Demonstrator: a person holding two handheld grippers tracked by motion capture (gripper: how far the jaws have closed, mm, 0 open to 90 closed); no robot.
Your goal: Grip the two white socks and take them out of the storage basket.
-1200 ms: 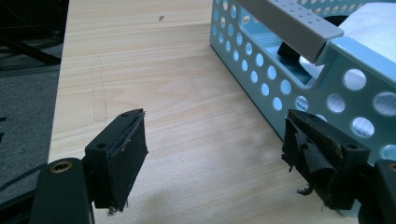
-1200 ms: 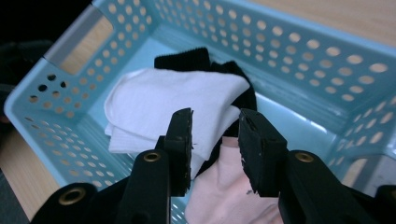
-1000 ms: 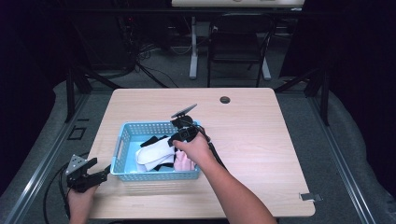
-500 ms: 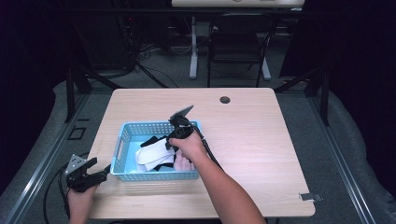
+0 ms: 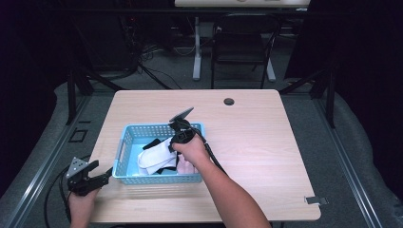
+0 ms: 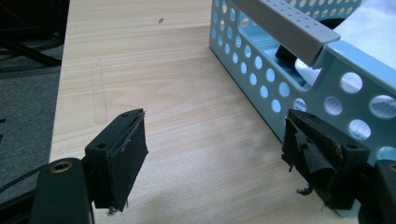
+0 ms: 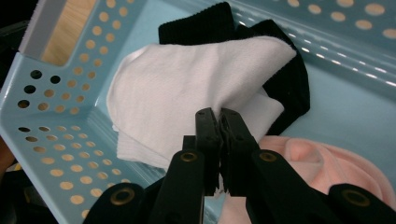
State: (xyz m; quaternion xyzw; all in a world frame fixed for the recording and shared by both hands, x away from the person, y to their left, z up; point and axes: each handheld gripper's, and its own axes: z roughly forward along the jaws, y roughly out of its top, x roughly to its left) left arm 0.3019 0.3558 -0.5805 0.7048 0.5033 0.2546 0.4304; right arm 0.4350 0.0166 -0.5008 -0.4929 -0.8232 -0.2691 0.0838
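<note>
My right gripper [image 7: 219, 119] has dipped lower into the blue basket [image 5: 124, 147], jaws now pinched on the white sock [image 7: 187, 93]. My left gripper [image 6: 215, 154] waits wide open, empty, on the counter [image 6: 177, 107].

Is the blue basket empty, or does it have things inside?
Not empty. The blue basket holds a white cloth lying on a black cloth, and a pink cloth. The right gripper is pinching the white one.

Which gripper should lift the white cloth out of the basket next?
Right. The right gripper is already shut on the white cloth inside the basket; the left gripper sits open outside it.
</note>
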